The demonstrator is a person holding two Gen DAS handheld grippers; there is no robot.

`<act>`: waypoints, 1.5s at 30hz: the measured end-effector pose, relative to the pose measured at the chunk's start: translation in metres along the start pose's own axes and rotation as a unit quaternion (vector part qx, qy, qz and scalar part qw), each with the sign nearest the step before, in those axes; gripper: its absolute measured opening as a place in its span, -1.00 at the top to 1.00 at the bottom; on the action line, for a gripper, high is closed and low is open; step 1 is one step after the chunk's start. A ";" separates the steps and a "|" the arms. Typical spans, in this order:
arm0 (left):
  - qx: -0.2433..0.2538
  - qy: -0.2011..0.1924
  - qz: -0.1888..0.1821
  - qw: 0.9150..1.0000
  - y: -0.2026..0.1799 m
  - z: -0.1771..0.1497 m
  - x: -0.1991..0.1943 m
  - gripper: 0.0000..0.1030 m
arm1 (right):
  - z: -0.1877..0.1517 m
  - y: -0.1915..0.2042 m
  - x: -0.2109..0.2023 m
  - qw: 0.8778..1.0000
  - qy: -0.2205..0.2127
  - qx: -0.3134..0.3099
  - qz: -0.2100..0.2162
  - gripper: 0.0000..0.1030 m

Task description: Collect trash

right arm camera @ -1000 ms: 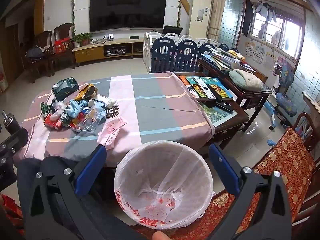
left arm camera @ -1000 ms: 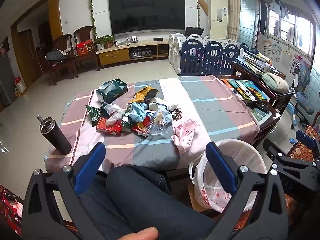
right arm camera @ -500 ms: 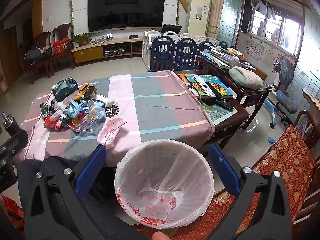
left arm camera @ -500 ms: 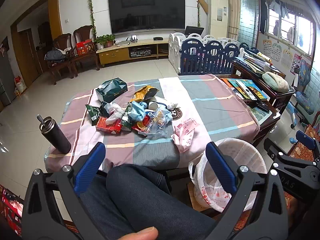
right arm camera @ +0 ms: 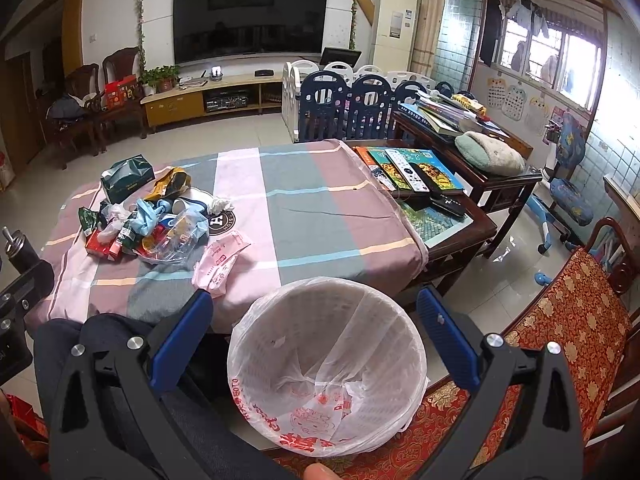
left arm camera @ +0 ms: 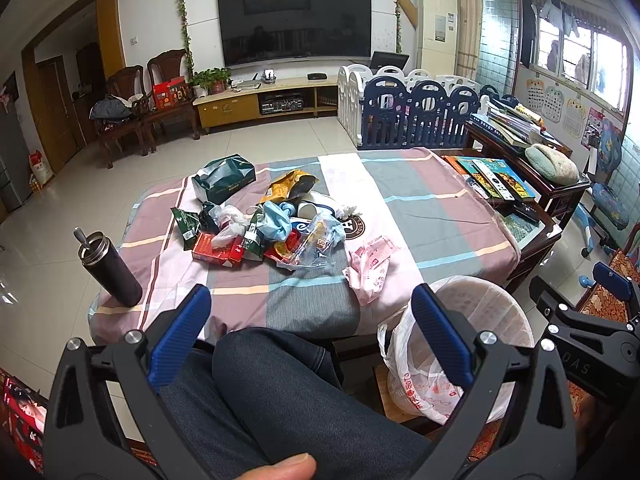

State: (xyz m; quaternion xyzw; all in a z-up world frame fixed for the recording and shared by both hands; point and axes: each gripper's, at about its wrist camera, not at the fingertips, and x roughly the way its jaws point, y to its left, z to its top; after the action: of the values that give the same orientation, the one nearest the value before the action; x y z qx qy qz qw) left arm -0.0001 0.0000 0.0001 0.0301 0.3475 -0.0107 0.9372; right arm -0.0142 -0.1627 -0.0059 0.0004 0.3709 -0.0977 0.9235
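A heap of trash (left arm camera: 264, 232) is seen piled on the striped bench (left arm camera: 420, 216), beyond a lined wastebasket (right arm camera: 326, 364) standing at the bench's near edge. The left gripper (left arm camera: 310, 336) and right gripper (right arm camera: 314, 340) are held with fingers spread wide, nothing gripped.

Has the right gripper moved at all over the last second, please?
Barely: the right gripper hangs open over the bin, whose rim sits slightly lower in view.
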 end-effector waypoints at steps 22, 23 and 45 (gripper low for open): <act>-0.001 0.002 0.000 1.000 0.000 0.000 0.000 -0.94 | -0.004 0.002 0.002 1.000 0.003 0.000 0.000 -0.94; -0.001 0.002 0.000 1.000 0.000 0.000 0.000 -0.94 | -0.004 0.002 0.002 1.000 0.003 0.000 0.000 -0.94; -0.010 0.004 -0.001 1.000 0.010 -0.008 0.009 -0.94 | 0.000 0.005 0.006 1.000 0.008 -0.001 -0.014 -0.94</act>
State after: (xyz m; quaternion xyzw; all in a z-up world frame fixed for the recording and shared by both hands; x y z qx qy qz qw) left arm 0.0017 0.0101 -0.0111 0.0209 0.3512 -0.0081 0.9360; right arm -0.0096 -0.1588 -0.0102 -0.0046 0.3786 -0.1102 0.9190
